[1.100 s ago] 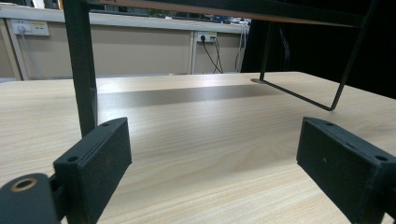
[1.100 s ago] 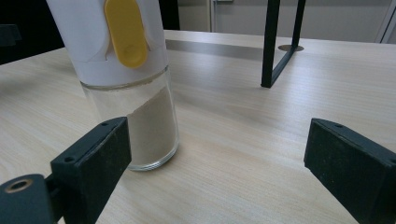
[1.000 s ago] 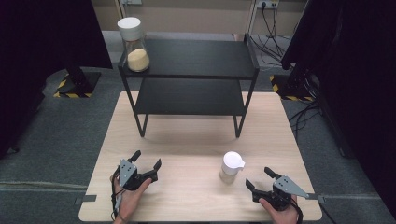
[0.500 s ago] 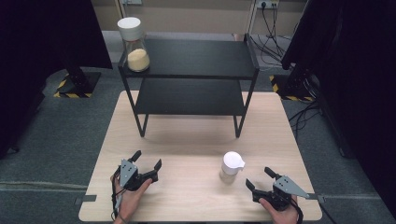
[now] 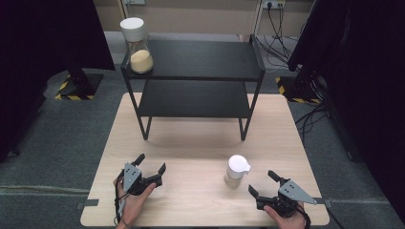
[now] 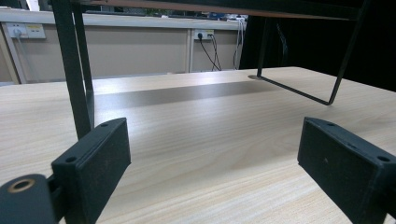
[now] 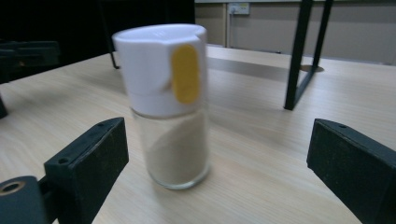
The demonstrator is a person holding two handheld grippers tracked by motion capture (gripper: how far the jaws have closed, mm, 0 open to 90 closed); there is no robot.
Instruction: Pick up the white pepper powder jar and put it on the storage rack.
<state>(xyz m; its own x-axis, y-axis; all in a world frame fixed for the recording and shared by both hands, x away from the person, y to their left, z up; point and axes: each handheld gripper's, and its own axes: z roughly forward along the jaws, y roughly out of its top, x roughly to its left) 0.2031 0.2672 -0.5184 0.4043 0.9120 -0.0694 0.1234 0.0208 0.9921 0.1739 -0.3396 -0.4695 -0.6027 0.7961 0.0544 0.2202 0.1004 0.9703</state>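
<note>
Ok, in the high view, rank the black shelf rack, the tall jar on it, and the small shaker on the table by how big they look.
1. Black shelf rack, by far the largest.
2. Tall jar with the white lid, on the rack's top shelf.
3. Small shaker on the table.
The jar sits farther from the camera yet looks bigger, so that order seems safe.

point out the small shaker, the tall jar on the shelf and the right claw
small shaker (image 7: 175,149), right gripper view, glass body
tall jar (image 5: 141,59), high view, glass body
right claw (image 5: 261,185), high view, gap between fingertips

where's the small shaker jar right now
In the high view the small shaker jar stands upright on the table, right of centre near the front edge, just ahead of the open right gripper.
</note>
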